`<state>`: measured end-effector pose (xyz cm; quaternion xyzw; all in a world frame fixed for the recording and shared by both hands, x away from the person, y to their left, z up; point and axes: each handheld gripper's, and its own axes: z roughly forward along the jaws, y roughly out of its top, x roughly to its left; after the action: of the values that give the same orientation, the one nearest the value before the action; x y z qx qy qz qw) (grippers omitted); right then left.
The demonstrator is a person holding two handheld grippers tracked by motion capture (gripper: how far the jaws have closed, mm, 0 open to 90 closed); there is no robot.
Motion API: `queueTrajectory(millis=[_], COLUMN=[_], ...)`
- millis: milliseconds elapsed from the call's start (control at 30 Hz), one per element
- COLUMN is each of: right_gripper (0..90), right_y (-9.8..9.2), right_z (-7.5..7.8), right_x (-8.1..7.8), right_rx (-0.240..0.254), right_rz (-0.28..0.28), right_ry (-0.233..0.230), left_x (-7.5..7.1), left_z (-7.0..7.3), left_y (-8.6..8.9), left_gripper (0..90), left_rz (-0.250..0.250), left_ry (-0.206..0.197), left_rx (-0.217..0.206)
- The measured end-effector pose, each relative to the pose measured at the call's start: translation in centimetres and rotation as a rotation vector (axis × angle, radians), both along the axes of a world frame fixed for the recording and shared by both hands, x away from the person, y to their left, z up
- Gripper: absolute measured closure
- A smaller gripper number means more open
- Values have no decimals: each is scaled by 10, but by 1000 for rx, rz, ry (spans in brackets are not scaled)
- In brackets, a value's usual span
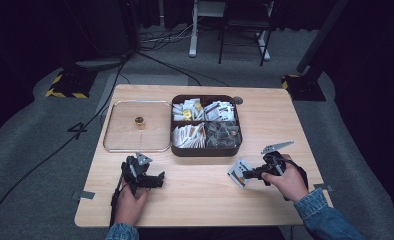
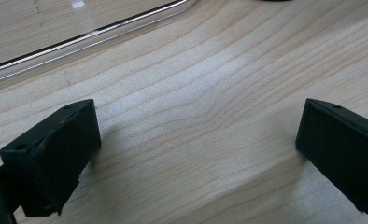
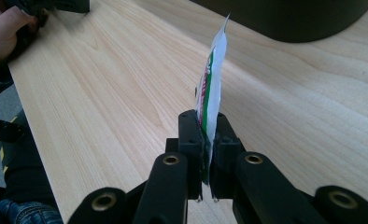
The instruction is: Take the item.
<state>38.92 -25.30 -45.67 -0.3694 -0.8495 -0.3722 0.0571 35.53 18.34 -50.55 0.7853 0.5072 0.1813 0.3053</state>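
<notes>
Left tongs rest low on the table, jaws wide apart, nothing between them; just beyond lies a clear lid with a small knob. Centre: dark compartmented box of sachets. Right tongs clamped on a white-and-green sachet, held on edge just above the table, near the box. Sachet looks light, thin, floppy, likely slick; grip near an edge seam seems best. Pale wood table, grey carpet, dark surrounds, cables.
</notes>
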Motion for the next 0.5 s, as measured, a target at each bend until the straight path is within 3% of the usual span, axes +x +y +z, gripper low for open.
queueTrajectory(millis=[200, 500], right_gripper=[855, 776], right_y=[0, -5], right_z=[-3, -7], right_x=[2, 4], right_rx=[5, -18], right_rz=[-10, -43], right_ry=[21, -5], left_x=[0, 0], left_z=[0, 0], left_y=[0, 0], left_gripper=[3, 3], left_rz=[0, 0], left_ry=[0, 0], left_rx=[0, 0])
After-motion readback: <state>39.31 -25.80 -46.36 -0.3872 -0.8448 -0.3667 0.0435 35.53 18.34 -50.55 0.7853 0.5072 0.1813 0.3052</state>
